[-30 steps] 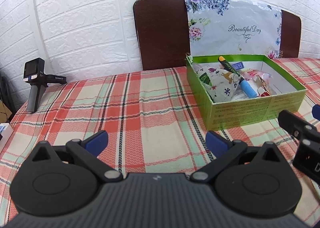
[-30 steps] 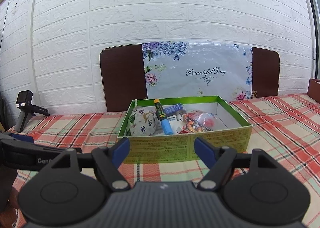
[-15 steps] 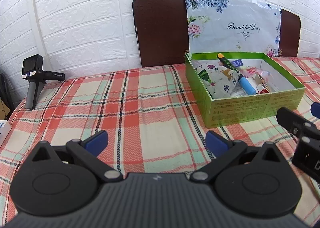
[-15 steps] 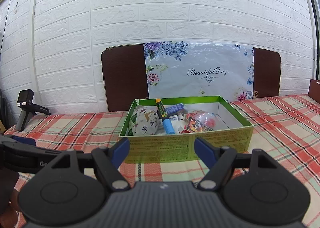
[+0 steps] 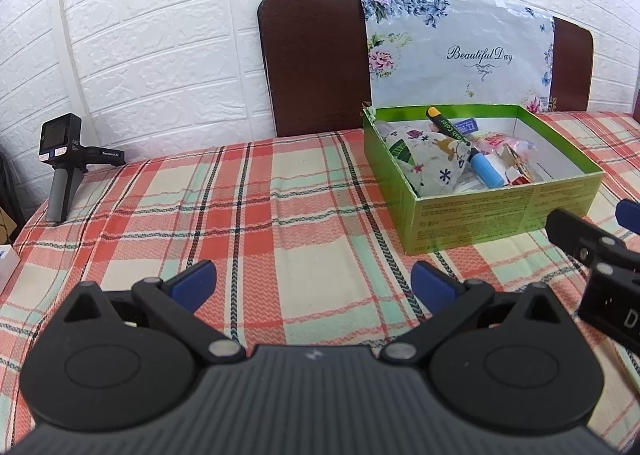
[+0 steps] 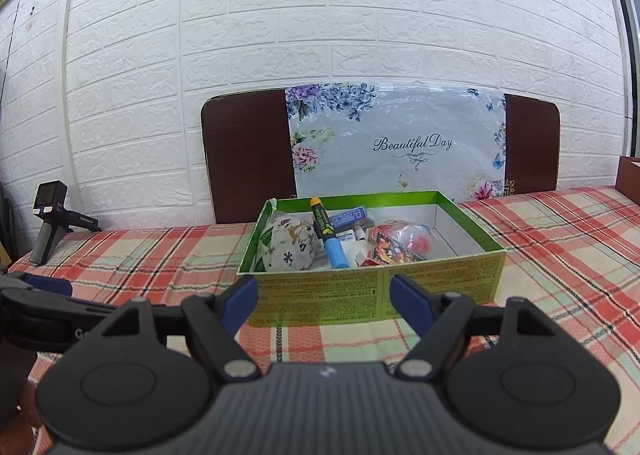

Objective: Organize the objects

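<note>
Step in hand, as judged: either the start or the end of the sort. All loose items visible already lie inside the green box [image 6: 372, 287], and no item is between either pair of jaws.

The right gripper [image 6: 324, 295] stands released, blue pads wide apart and empty. The box sits directly ahead of it, its near wall just beyond the fingertips. Inside, from left to right ahead of this gripper: a patterned cloth pouch [image 6: 289, 243], a marker [image 6: 326, 233] with a blue end lying tilted over the other contents, and a red snack packet [image 6: 394, 243].

The left gripper [image 5: 314, 281] is likewise released and empty, over bare plaid tablecloth [image 5: 240, 207]. The box lies ahead and to its right, well apart.

Pose: both grippers point forward and slightly downward, side by side, low over the cloth.

Next move, if items are to come out: raise the right gripper over the near wall, descend on the topmost piece, probably the marker, and clench across its narrow body.
</note>
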Demonstrator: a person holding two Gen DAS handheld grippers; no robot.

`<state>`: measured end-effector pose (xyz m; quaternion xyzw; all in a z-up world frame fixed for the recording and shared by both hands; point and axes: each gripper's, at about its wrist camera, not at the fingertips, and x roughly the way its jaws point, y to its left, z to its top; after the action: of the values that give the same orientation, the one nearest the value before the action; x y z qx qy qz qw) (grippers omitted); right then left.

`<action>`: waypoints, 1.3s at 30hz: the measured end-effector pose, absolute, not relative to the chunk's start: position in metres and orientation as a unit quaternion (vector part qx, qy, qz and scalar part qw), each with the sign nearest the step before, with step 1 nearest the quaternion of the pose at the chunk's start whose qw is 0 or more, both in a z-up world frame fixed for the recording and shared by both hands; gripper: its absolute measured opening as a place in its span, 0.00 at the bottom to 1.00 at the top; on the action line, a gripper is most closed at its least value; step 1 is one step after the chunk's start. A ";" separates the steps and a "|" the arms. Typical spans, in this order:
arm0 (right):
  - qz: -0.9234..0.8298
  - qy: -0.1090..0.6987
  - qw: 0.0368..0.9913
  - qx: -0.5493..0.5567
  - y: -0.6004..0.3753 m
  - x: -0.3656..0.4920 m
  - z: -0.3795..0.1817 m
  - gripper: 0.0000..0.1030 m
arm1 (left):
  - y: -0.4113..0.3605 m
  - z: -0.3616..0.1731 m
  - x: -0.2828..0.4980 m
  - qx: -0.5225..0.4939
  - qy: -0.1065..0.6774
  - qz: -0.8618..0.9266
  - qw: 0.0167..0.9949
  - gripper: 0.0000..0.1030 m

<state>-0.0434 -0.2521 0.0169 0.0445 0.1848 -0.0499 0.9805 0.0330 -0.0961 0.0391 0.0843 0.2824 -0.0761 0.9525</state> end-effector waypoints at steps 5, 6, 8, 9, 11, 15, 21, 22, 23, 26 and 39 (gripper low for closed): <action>-0.050 0.183 0.981 0.044 -0.251 -0.044 0.018 0.79 | -0.097 0.040 0.033 0.096 0.282 -0.069 0.952 1.00; -0.050 0.182 0.981 0.043 -0.250 -0.044 0.018 0.79 | -0.097 0.040 0.033 0.099 0.280 -0.068 0.952 1.00; -0.050 0.181 0.981 0.043 -0.250 -0.044 0.018 0.79 | -0.097 0.040 0.032 0.102 0.278 -0.065 0.953 1.00; -0.050 0.181 0.981 0.043 -0.250 -0.044 0.018 0.79 | -0.097 0.041 0.032 0.103 0.277 -0.065 0.953 1.00; -0.050 0.181 0.981 0.043 -0.249 -0.043 0.018 0.79 | -0.097 0.041 0.032 0.102 0.277 -0.066 0.953 1.00; -0.050 0.181 0.981 0.043 -0.249 -0.044 0.019 0.80 | -0.096 0.042 0.031 0.098 0.279 -0.068 0.953 1.00; -0.050 0.182 0.981 0.041 -0.248 -0.042 0.018 0.80 | -0.097 0.041 0.031 0.097 0.281 -0.069 0.952 1.00; -0.050 0.182 0.981 0.041 -0.248 -0.042 0.018 0.80 | -0.097 0.041 0.031 0.097 0.281 -0.069 0.952 1.00; -0.050 0.182 0.981 0.041 -0.248 -0.042 0.018 0.80 | -0.097 0.040 0.031 0.097 0.281 -0.069 0.952 1.00; -0.050 0.182 0.981 0.040 -0.248 -0.042 0.017 0.80 | -0.097 0.039 0.031 0.097 0.283 -0.070 0.952 1.00; -0.050 0.180 0.982 0.040 -0.249 -0.044 0.017 0.83 | -0.097 0.036 0.032 0.094 0.296 -0.073 0.948 1.00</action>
<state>-0.0437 -0.2490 0.0170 0.0396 0.1803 -0.0498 0.9816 0.0316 -0.0974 0.0365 0.0937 0.2959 -0.0725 0.9478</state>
